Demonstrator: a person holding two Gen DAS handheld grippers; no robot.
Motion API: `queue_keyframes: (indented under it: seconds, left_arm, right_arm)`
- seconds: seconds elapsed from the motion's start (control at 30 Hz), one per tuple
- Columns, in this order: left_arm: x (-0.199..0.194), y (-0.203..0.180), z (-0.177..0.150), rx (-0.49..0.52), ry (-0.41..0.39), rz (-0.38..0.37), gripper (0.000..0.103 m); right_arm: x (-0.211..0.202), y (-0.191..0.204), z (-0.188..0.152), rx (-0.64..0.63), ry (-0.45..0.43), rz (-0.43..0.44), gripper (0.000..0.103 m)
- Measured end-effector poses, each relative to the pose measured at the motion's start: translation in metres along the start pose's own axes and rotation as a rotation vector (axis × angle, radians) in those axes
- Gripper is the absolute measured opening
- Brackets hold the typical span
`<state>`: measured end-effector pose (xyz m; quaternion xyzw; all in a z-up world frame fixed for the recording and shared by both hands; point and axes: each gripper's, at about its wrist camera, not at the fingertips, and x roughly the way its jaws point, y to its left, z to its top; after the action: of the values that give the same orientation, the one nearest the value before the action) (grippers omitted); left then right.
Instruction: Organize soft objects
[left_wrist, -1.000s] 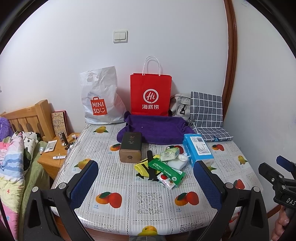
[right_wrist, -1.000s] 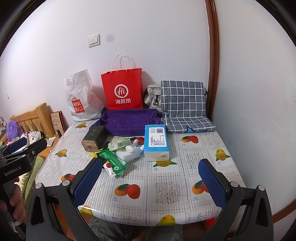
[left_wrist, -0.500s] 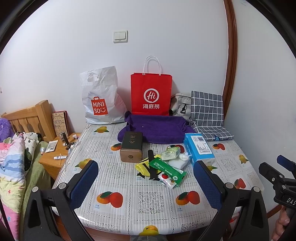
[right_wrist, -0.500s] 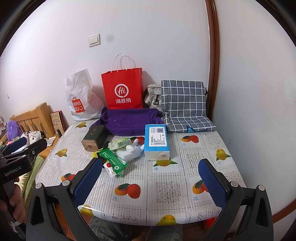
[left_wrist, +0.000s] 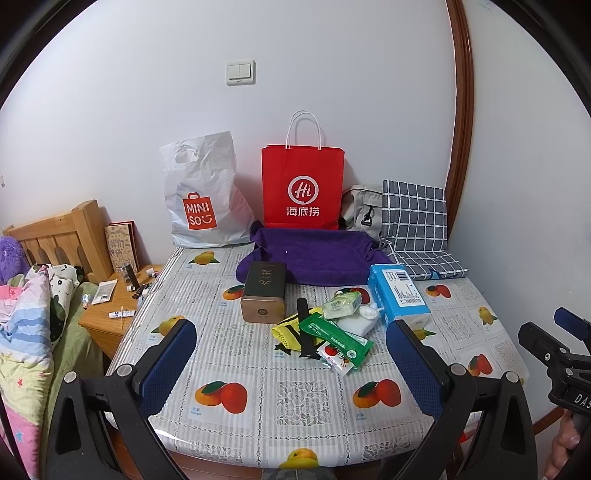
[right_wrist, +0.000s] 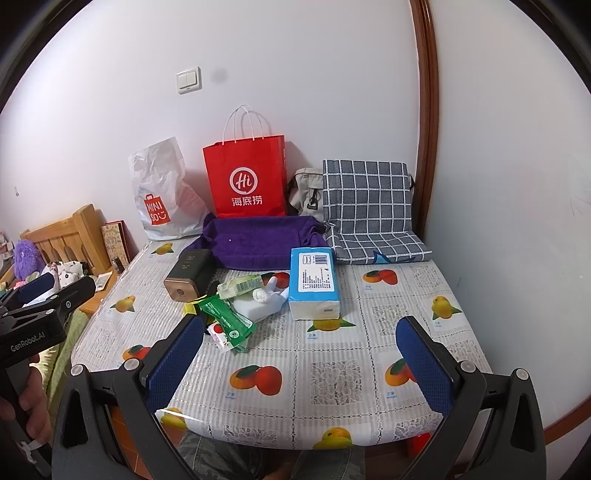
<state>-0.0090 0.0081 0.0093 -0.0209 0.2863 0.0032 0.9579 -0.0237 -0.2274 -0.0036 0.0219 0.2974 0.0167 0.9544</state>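
Both tools hover level above the near edge of the surface (left_wrist: 295, 398), pointing toward the back wall. The left tool (left_wrist: 291, 365) has its blue pads spread wide and grips nothing; the right tool (right_wrist: 299, 363) is likewise wide apart and empty. Mid-surface sits one small pile: one green wipes pack (left_wrist: 334, 338), one pale green packet (left_wrist: 341, 303), one yellow mesh piece (left_wrist: 286, 330), one blue tissue pack (left_wrist: 399, 293), one dark tin (left_wrist: 264, 291). Behind lie one purple towel (left_wrist: 314, 258), one checked cushion (left_wrist: 415, 221), and two bags: one red bag (left_wrist: 302, 188) and one white bag (left_wrist: 203, 199).
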Motion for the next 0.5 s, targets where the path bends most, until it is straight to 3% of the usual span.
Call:
queue_keyframes:
  seconds: [0.5]
  left_arm:
    - [-0.0001,-0.0014,-0.0003,0.003,0.000,0.001,0.103]
  right_arm:
    - [-0.0016,0.0016,-0.0007,-0.001,-0.007,0.001,0.102]
